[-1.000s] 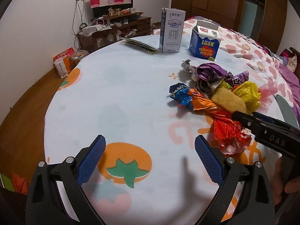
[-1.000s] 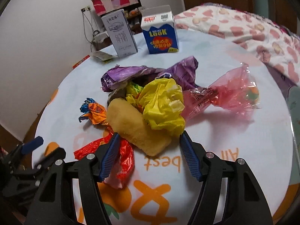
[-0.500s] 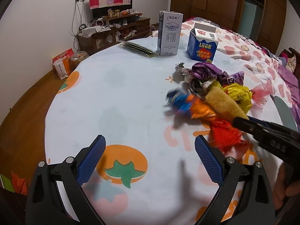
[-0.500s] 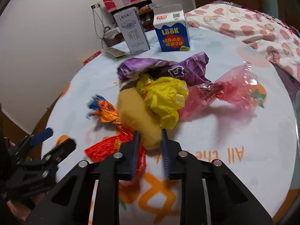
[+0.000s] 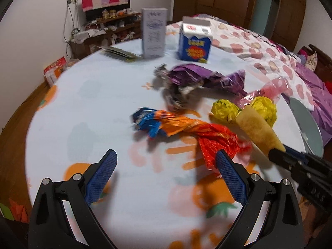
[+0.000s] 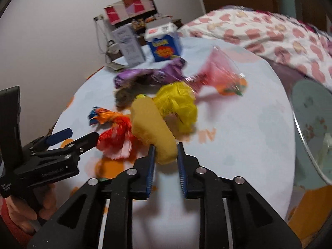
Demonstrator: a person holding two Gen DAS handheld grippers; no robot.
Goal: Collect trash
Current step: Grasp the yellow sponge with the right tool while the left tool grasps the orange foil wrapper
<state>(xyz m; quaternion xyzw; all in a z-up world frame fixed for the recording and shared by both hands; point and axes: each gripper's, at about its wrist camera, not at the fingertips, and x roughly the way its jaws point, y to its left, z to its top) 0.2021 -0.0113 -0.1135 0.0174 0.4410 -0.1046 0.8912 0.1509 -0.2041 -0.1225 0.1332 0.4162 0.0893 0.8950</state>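
While the right gripper has its jaws pressed on the near end of the yellow sponge, after easing out a little, the left gripper hovers with jaws wide and nothing in them. The red wrapper lies on the bench, just left of the sponge.

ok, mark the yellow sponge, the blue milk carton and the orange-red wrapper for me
yellow sponge (image 6: 152, 127): right wrist view, middle of its upper face, above the closed pads.
blue milk carton (image 5: 195, 48): left wrist view, printed front face.
orange-red wrapper (image 5: 209, 133): left wrist view, crumpled red middle section.
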